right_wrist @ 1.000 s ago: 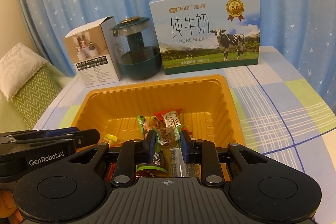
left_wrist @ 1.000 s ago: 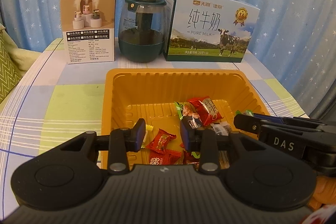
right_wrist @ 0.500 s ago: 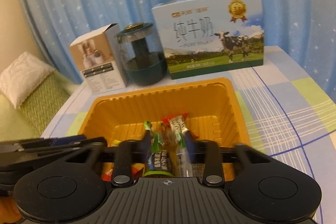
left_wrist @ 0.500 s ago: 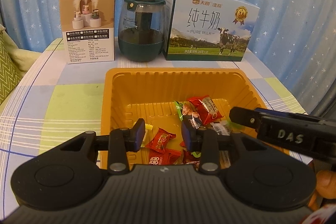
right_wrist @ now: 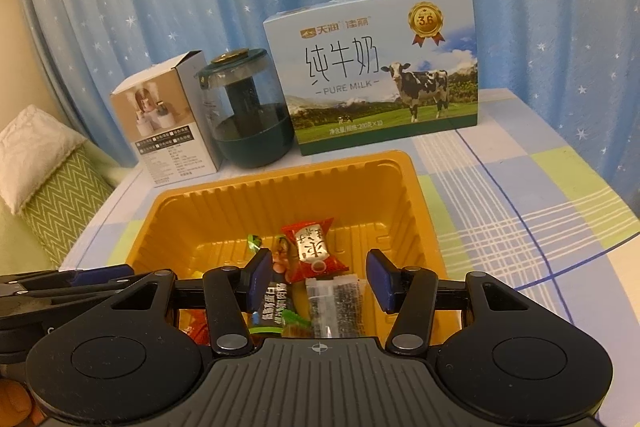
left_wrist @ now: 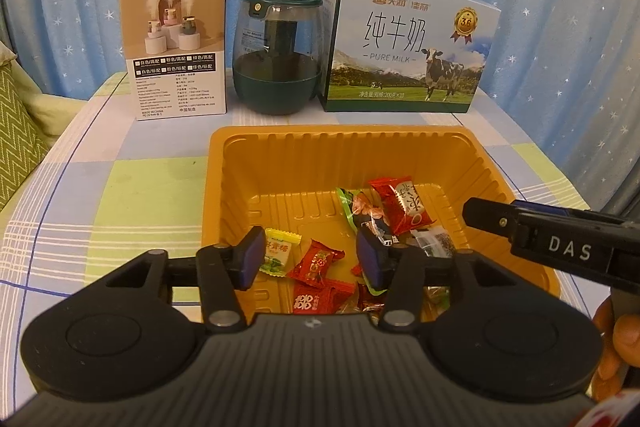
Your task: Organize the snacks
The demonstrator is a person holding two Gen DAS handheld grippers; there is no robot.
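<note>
An orange plastic tray (left_wrist: pixel 304 163) (right_wrist: pixel 224 211) sits on the checked tablecloth and holds several wrapped snacks: a red-and-silver candy (left_wrist: pixel 404 205) (right_wrist: pixel 314 251), small red candies (left_wrist: pixel 318 261), a yellow-green candy (left_wrist: pixel 280 251), a dark snack bar (right_wrist: pixel 274 305) and a clear seaweed-like pack (right_wrist: pixel 336 301). My left gripper (left_wrist: pixel 310 259) is open and empty above the tray's near side. My right gripper (right_wrist: pixel 318 281) is open and empty over the tray; its fingers (left_wrist: pixel 492 217) show at the right in the left wrist view.
Behind the tray stand a humidifier box (left_wrist: pixel 176 51) (right_wrist: pixel 168 123), a dark green glass jar (left_wrist: pixel 278 55) (right_wrist: pixel 248 111) and a blue milk carton box (left_wrist: pixel 404 43) (right_wrist: pixel 372 75). A green cushion (right_wrist: pixel 52 183) lies left of the table. Blue starred curtains hang behind.
My right gripper was shut on a snack over the tray a second ago; it has opened and the snack now lies in the tray. The left gripper has barely moved.
</note>
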